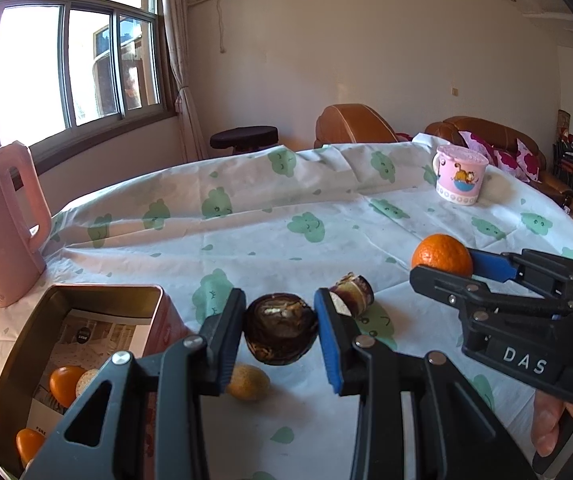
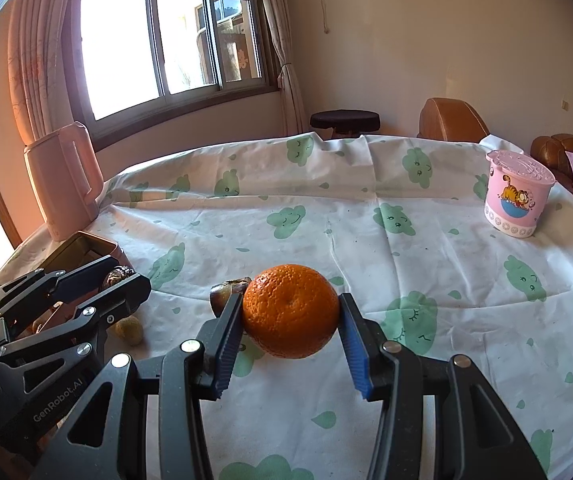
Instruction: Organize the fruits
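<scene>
My left gripper [image 1: 280,330] is shut on a dark brown shrivelled fruit [image 1: 281,330] and holds it above the tablecloth, just right of the open pink tin [image 1: 98,292]. The tin holds two small oranges [image 1: 65,385] and a pale fruit. My right gripper [image 2: 291,320] is shut on a large orange [image 2: 291,316], which also shows in the left wrist view [image 1: 442,257]. A second brown fruit piece [image 1: 353,294] lies on the cloth between the grippers. A small yellowish fruit [image 1: 248,382] lies under my left gripper and shows in the right wrist view [image 2: 129,330].
A pink jug [image 1: 4,224] stands at the table's left edge behind the tin. A pink cartoon cup [image 1: 460,174] stands at the far right. The white cloth with green clouds [image 2: 366,220] covers the round table. Sofa and stool stand beyond.
</scene>
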Demonstrator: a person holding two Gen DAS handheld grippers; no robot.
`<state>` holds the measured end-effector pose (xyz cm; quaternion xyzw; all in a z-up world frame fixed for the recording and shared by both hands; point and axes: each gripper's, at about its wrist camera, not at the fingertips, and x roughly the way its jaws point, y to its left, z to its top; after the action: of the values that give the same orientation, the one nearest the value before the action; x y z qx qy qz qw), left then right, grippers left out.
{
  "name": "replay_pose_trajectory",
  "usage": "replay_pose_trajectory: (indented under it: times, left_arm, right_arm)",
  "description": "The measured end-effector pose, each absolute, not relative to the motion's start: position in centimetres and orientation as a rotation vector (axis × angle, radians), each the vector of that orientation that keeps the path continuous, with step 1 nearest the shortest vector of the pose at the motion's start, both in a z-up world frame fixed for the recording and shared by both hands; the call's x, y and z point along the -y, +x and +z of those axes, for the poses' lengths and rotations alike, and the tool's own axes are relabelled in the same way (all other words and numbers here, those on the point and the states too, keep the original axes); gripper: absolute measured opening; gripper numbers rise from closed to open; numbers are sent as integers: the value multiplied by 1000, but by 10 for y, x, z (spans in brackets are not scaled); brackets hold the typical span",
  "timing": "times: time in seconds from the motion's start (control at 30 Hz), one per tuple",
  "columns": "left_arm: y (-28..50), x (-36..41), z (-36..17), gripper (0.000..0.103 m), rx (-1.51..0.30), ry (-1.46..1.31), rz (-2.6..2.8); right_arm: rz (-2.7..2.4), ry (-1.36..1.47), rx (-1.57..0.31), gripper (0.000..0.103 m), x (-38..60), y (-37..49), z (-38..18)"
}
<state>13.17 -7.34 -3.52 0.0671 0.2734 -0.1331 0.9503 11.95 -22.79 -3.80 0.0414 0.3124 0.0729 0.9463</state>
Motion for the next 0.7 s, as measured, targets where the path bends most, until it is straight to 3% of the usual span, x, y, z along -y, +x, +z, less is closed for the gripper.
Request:
replay_pose_trajectory:
  times: [0.7]
  left_arm:
    - [122, 65, -28, 37, -487, 101, -239]
  right_arm:
    - [127, 70, -571, 49, 228, 109, -31]
